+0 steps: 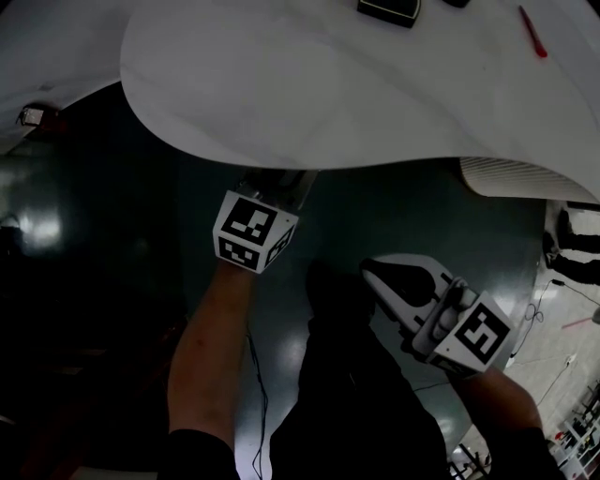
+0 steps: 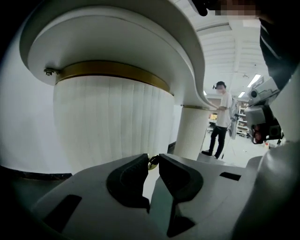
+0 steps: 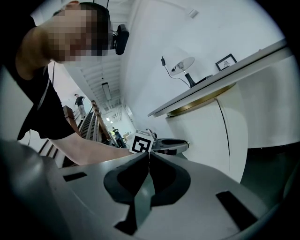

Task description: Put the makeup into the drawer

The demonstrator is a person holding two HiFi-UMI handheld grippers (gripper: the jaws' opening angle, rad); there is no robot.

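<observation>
My left gripper (image 2: 153, 158) is shut on a small gold knob (image 2: 153, 162) that stands out from the white ribbed front (image 2: 112, 122) below the table's gold band. In the head view only its marker cube (image 1: 255, 232) shows, and its jaws are hidden under the white tabletop (image 1: 309, 94). My right gripper (image 1: 367, 270) hangs lower and to the right, over the dark floor. It is shut (image 3: 148, 154) with nothing between its pads. A thin red stick (image 1: 532, 33) and a black case (image 1: 389, 9) lie far back on the tabletop.
The curved tabletop overhangs the front where my left gripper works. A second ribbed column (image 2: 192, 129) stands further right, and a person (image 2: 220, 119) stands beyond it. A small lamp (image 3: 180, 65) and a picture frame (image 3: 226, 61) stand on the table. A cable (image 1: 255, 375) lies on the floor.
</observation>
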